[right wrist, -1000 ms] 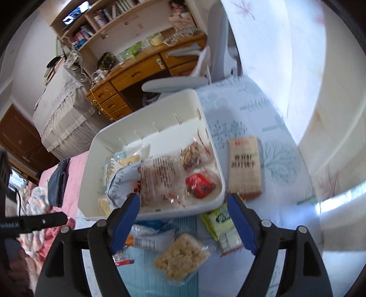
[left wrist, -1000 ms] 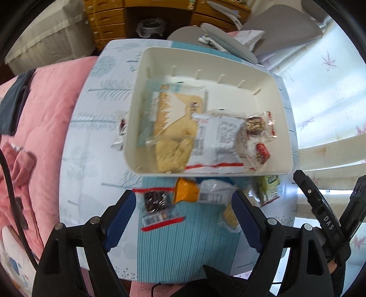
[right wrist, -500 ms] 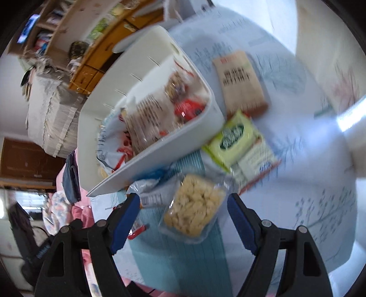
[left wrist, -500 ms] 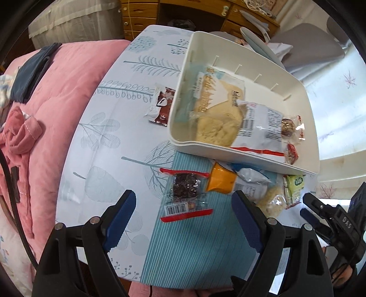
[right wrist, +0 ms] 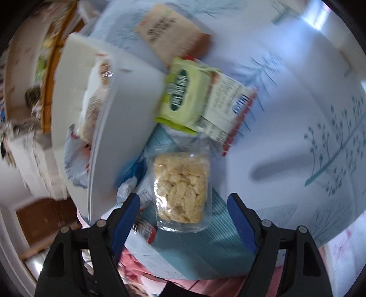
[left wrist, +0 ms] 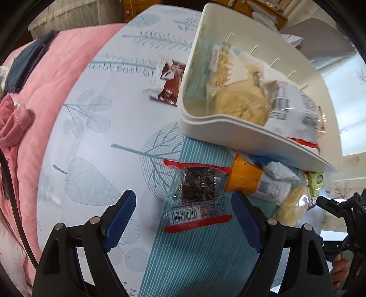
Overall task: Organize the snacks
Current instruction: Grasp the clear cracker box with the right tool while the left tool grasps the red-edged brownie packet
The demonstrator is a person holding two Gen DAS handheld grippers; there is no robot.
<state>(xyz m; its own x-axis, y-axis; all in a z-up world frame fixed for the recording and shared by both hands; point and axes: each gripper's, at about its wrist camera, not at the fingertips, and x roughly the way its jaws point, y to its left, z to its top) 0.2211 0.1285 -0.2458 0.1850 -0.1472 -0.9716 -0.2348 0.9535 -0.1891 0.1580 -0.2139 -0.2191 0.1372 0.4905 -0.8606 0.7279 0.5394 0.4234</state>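
No legible text on wrappers.

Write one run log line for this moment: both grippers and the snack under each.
left gripper: open, over dark snack packet | right gripper: open, over pale puffed snack pack | white bin: partly filled

You are working in a home, most likely a bedroom. A pink quilted bedspread with a folded dark blue garment on it lies right beside your round table, which is covered in a pale cloth printed with trees and leaves. Behind the table stands a wooden desk with drawers. A grey swivel chair sits near it. Through your right camera, blurred, you can make out what seems to be a cluttered wooden shelf.
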